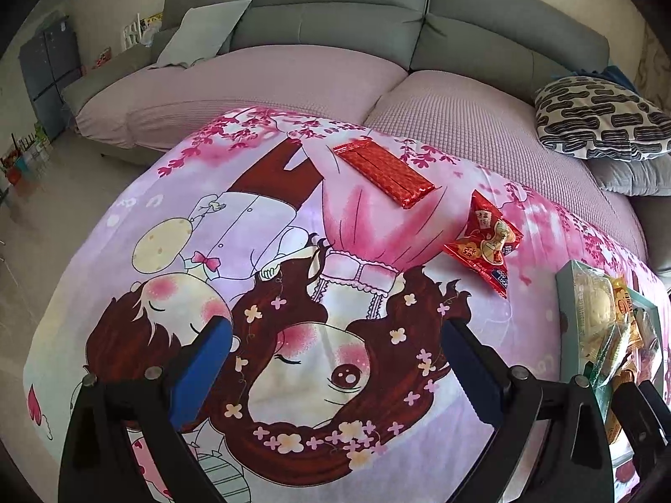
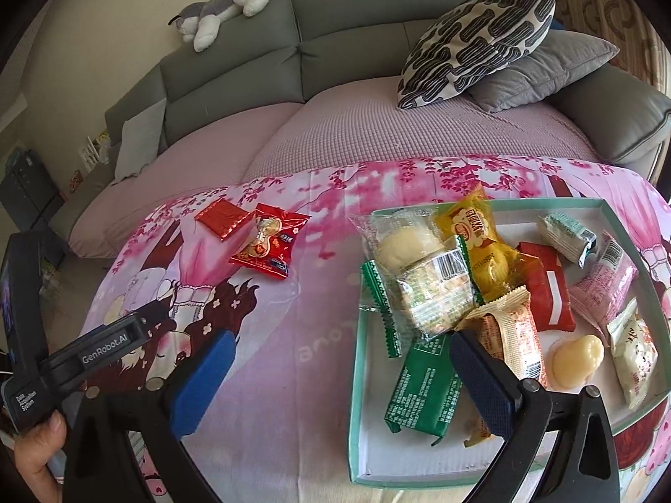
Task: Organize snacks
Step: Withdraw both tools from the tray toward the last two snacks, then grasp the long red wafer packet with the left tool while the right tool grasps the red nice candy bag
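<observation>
Two snacks lie loose on the cartoon blanket (image 1: 235,226): a flat red foil bar (image 1: 383,172) (image 2: 222,217) and a red pillow packet (image 1: 486,243) (image 2: 268,245) next to it. A shallow teal-rimmed box (image 2: 356,360) (image 1: 564,293) at the right holds several wrapped snacks, among them a yellow packet (image 2: 478,234), a green packet (image 2: 419,390) and clear-wrapped buns (image 2: 402,243). My left gripper (image 1: 335,360) is open above the blanket, well short of the red snacks. My right gripper (image 2: 339,373) is open over the box's left edge, one finger (image 2: 482,385) above the box's contents.
A grey sofa (image 1: 335,12) with a pink cover (image 2: 419,125) rises behind the blanket. Patterned and grey cushions (image 2: 482,37) sit at the right, a plush toy (image 2: 226,4) on the backrest. A hand (image 2: 33,452) holds the left gripper's handle (image 2: 84,360). Floor clutter at the far left (image 1: 21,159).
</observation>
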A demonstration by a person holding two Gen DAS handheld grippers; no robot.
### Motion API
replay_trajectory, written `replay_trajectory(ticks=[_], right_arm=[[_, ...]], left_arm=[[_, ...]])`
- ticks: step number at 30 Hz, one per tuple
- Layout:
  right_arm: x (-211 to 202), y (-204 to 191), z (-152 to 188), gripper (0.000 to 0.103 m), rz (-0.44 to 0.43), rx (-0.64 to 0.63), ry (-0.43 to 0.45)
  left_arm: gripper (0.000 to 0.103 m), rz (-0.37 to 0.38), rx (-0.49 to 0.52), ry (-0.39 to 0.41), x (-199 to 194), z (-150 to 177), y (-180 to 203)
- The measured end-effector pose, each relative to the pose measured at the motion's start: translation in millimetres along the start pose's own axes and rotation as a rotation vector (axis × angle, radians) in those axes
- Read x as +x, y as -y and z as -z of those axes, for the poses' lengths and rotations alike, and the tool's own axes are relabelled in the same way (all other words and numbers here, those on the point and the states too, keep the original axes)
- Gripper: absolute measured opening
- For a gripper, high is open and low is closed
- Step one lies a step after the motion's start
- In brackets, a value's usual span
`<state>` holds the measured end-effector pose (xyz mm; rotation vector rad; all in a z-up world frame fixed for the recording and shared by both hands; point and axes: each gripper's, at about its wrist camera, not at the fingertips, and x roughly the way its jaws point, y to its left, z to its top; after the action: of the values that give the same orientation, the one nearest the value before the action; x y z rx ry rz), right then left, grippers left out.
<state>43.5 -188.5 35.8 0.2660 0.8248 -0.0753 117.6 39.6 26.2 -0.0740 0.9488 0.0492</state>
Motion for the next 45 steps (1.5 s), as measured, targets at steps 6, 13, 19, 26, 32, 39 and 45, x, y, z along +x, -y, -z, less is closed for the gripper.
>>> replay_trajectory(ticks=[6,13,19,26,32,39,45], right_arm=[[9,-16,-1,0.103,0.01,-0.028,-0.008],[21,-34,-3,0.103,-0.004,-0.06,-0.018],[29,-45,-18,0.1,-0.008,-0.067,-0.007],[44,-59,-41,0.097,0.013,-0.09,-0.001],[73,-65,-54,0.094,0.018,-0.096,-0.067],[101,-70,-71,0.094,0.002,-0.088,-0.156],[128,-67,-90,0.093,-0.022,-0.049,-0.256]], left_arm=[[0.099,0.011,-0.044,0.003,0,-3,-21],[0.099,0.046,-0.071,-0.025,11,-8,-33],[0.099,0.066,-0.065,-0.049,25,-23,-33],[0.099,0.094,-0.01,-0.076,47,-44,-28],[0.099,0.08,0.021,-0.109,68,-64,-23],[0.099,0.088,0.054,-0.186,96,-89,-15],[0.099,0.119,0.06,-0.242,112,-116,-10]])
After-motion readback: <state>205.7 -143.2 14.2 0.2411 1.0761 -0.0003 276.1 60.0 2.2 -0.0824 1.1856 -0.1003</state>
